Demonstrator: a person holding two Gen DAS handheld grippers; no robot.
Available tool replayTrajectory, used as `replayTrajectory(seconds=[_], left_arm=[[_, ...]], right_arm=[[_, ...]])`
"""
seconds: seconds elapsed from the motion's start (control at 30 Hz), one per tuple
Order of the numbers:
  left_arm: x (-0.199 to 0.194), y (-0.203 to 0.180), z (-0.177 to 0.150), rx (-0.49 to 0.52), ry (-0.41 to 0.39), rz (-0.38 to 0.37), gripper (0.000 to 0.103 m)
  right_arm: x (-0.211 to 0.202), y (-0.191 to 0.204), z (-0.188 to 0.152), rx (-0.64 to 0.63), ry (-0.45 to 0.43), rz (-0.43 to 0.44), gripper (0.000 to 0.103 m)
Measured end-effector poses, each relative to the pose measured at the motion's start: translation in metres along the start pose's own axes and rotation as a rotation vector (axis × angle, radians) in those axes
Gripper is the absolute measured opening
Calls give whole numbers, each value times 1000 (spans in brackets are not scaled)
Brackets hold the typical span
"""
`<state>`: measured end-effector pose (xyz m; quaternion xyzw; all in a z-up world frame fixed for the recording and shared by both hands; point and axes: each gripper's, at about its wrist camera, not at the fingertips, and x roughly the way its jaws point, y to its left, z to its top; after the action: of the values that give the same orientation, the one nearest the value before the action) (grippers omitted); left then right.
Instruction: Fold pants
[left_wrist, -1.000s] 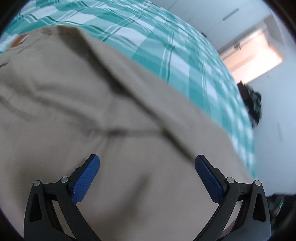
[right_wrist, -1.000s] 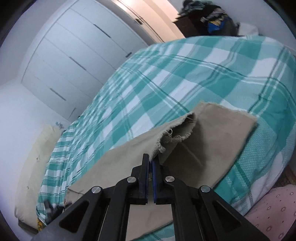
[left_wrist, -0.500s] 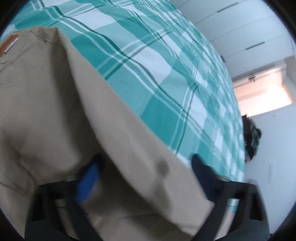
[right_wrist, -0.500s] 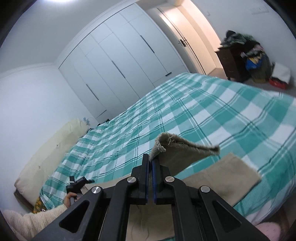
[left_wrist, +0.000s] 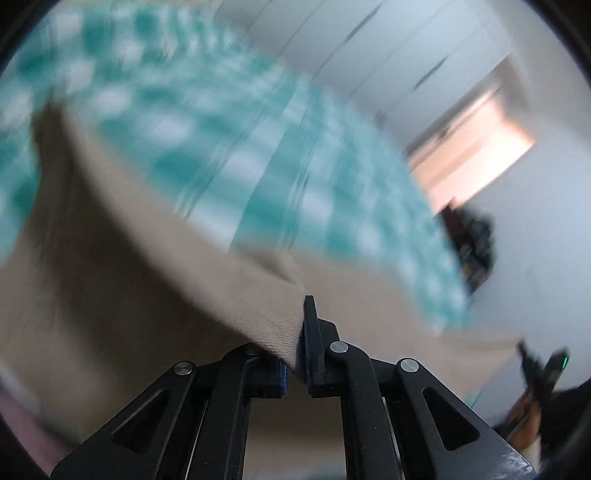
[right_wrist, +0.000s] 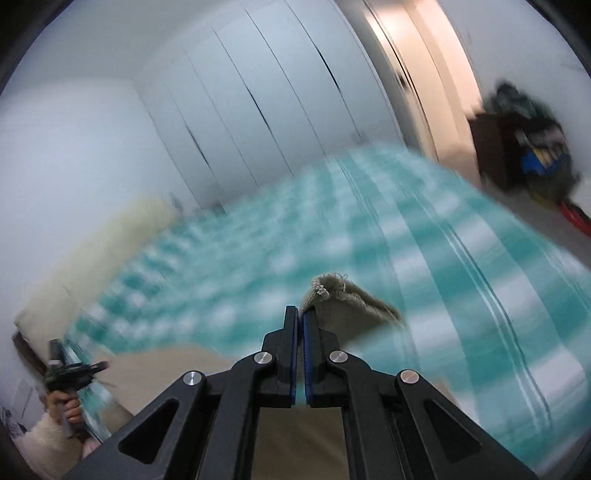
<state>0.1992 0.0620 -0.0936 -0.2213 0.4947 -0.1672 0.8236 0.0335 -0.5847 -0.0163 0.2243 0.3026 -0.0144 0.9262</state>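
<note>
Both hand-held grippers are clenched on the khaki cotton pants (left_wrist: 122, 280), the left hand-held gripper (left_wrist: 300, 347) pinching a fabric edge and the right hand-held gripper (right_wrist: 300, 332) the frayed hem, so the garment's length hangs between them above the teal-and-white plaid bed (right_wrist: 461, 266).

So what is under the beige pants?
The teal checked bedcover lies under the pants, showing beyond their edges. Whatever is directly below the cloth is covered. Both grippers clamp the fabric.
</note>
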Motion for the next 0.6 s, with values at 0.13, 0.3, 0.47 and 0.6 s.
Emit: replayTrajectory(seconds=[0.13,0.3,0.47,0.6], left_arm=[[57,41,-75,-120,217,67,5],[54,37,-76,-117,184,69,5],[36,20,-72,-71,154,51,5],[49,12,-82,2,176,83,6]], right_arm=[[34,-75,-69,171,267,-169,2],[59,-114,-113,196,381,-253,2],[38,-107,-104,193,307,-260,2],[26,-103,-105,166,316,-314,2]])
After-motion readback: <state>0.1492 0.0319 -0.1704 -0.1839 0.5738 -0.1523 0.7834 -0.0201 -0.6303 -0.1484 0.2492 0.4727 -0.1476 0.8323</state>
